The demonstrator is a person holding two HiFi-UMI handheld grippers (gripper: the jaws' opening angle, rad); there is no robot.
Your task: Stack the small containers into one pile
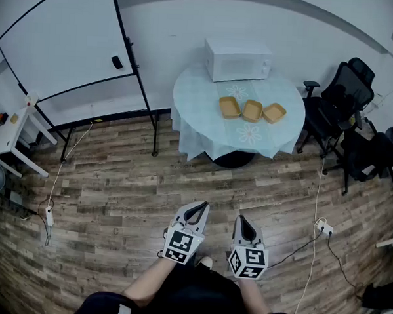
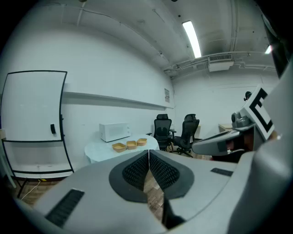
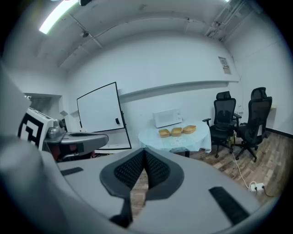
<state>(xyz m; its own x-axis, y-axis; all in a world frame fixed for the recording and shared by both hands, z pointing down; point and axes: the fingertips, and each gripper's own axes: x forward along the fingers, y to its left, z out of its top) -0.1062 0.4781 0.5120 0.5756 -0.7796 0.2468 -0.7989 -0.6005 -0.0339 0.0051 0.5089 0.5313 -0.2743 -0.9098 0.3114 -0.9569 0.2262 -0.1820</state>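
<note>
Three small tan containers lie in a row on the round table [image 1: 205, 114]: the left container [image 1: 230, 107], the middle container [image 1: 252, 111] and the right container [image 1: 274, 112]. They also show far off as a tan row of containers [image 2: 131, 145] in the left gripper view and a row of containers [image 3: 176, 131] in the right gripper view. My left gripper [image 1: 201, 207] and right gripper [image 1: 239, 221] hang side by side low over the wooden floor, well short of the table. Both are shut with nothing between the pads.
A white microwave [image 1: 237, 59] stands at the back of the table. A whiteboard on a stand [image 1: 64, 44] is at the left, black office chairs [image 1: 341, 95] at the right. A power strip and white cable [image 1: 323, 226] lie on the floor to my right.
</note>
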